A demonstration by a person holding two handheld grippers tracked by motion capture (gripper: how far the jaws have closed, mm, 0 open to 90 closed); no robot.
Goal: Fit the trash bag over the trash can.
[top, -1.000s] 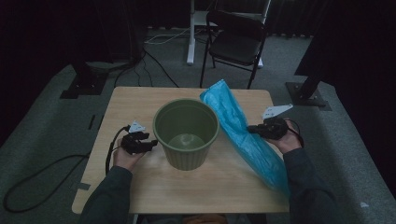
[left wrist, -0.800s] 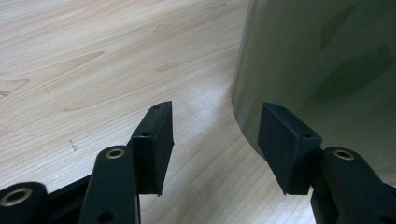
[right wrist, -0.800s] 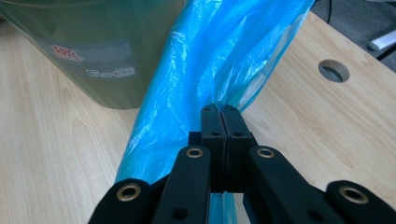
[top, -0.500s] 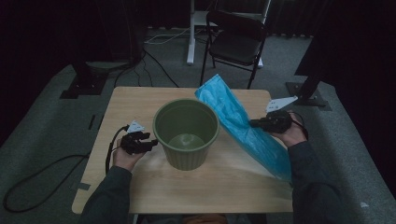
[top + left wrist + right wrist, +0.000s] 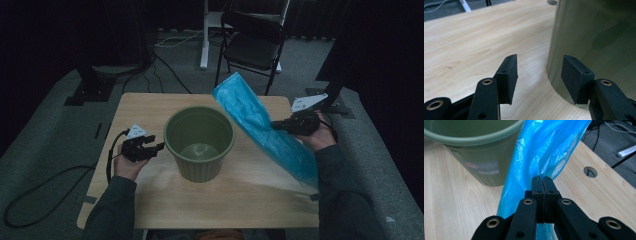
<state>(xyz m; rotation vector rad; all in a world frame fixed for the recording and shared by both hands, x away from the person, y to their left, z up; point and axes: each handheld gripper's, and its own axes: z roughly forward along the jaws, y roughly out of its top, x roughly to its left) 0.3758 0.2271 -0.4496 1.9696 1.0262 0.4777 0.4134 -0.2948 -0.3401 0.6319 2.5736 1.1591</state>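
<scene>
High view. One wooden table [image 5: 150, 112] at frame centre, bearing one green bucket [image 5: 199, 142] at its middle and one blue plastic bag [image 5: 265, 127] slanting from upper centre down to lower right, its lower part resting on the table, its upper end raised in the air just right of the bucket rim. Two grippers: left gripper [image 5: 156, 148] at centre left, just beside the bucket wall, jaws spread and holding nothing; right gripper [image 5: 276, 125] at centre right, jaws closed on the bag's edge. Two forearms in dark sleeves entering from the bottom edge. One black folding chair [image 5: 252, 45] at upper centre on the grey floor beyond the table; one white desk leg [image 5: 205, 35] to its left.

Left gripper view. Two black jaws rising from the bottom edge, wide apart, empty. Bucket [image 5: 596, 42] across the right half of the frame, its curved wall just behind the right-hand jaw; contact impossible to tell. Bare table [image 5: 474, 45] across the left half.

Right gripper view. Two jaws pressed together at lower centre, pinching a fold of the bag [image 5: 541, 152], which runs from upper right to lower left. Bucket [image 5: 474, 150] at upper left, two small labels on its wall. One round cable hole [image 5: 590, 172] in the table at right.
</scene>
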